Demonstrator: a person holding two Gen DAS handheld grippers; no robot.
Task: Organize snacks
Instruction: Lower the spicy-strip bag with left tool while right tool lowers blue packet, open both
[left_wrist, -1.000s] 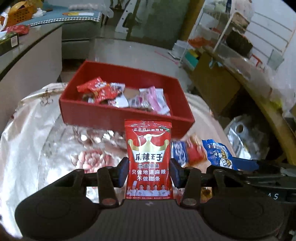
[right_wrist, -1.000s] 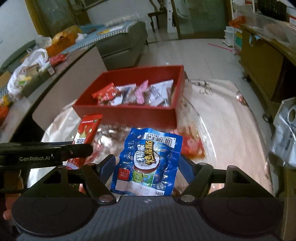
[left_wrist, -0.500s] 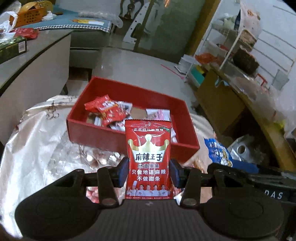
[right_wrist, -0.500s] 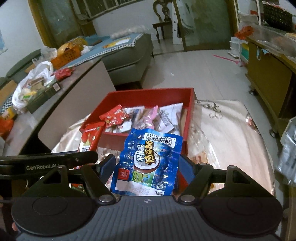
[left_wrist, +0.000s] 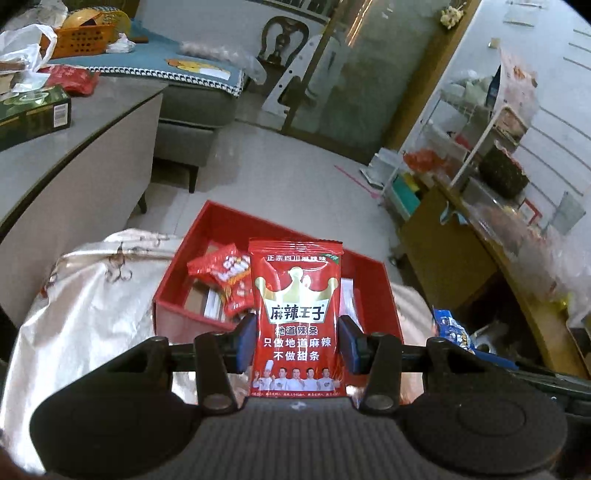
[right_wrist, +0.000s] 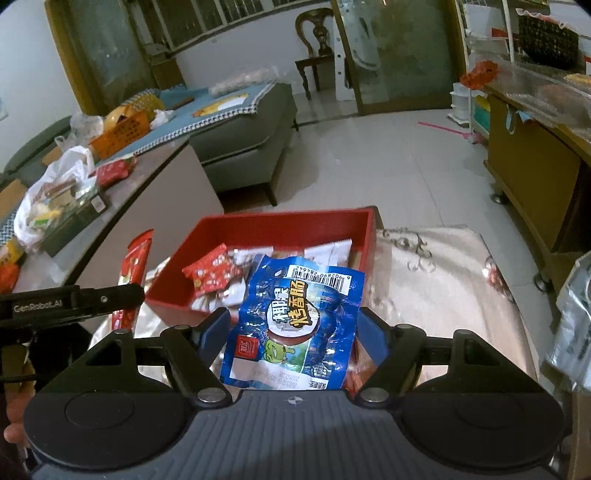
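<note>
Both grippers tilt downward over the near side of the red box, side by side. Left gripper has its jaws drawn narrow, pads pressing both edges of an upright red snack packet printed with a gold crown and white characters. Right gripper stands about half open, its blue pads clamping a crinkled blue snack packet with a barcode along its far edge. Inside the box lie small red and pale wrapped snacks. The box rests on a shiny floral cloth covering the table.
</note>
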